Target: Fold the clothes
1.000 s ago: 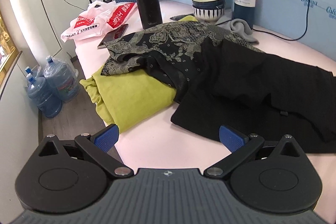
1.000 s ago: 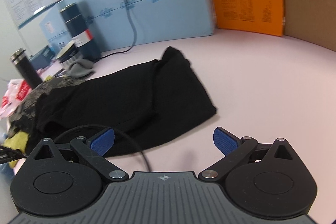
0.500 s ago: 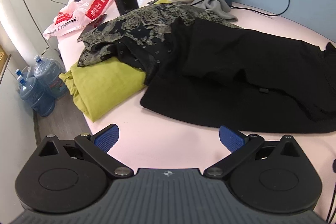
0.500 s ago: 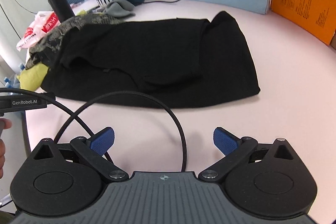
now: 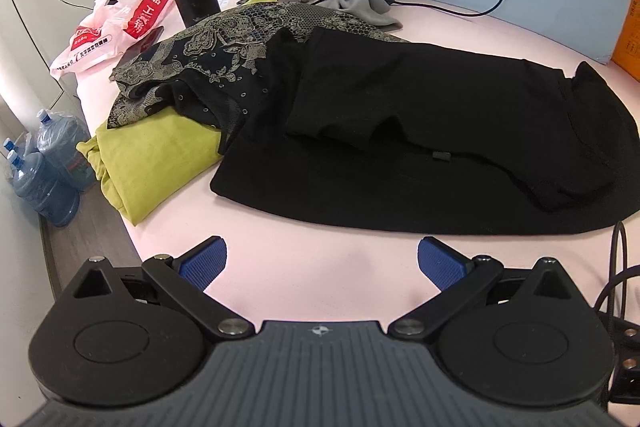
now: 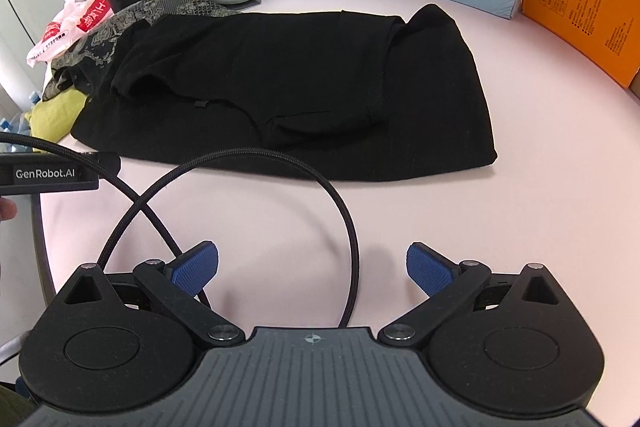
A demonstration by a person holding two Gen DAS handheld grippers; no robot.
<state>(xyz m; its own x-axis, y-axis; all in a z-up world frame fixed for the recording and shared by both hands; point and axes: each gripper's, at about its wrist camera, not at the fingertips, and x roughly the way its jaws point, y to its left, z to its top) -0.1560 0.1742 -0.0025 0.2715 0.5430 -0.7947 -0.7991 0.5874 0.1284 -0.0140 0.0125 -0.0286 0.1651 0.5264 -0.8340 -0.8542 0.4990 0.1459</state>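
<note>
Both the left gripper and right gripper are spread wide at frame bottom, holding nothing, black shirt mid-frame on the table

I hold my left gripper and right gripper level, jaws spread wide, gripping nothing.

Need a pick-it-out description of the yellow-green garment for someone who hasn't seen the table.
Start from the pink table and go to its left edge, above the water jugs on the floor. The yellow-green garment lies folded there, under the lace-patterned top. It is the only bright, plain cloth; its neighbours are black or patterned.
</note>
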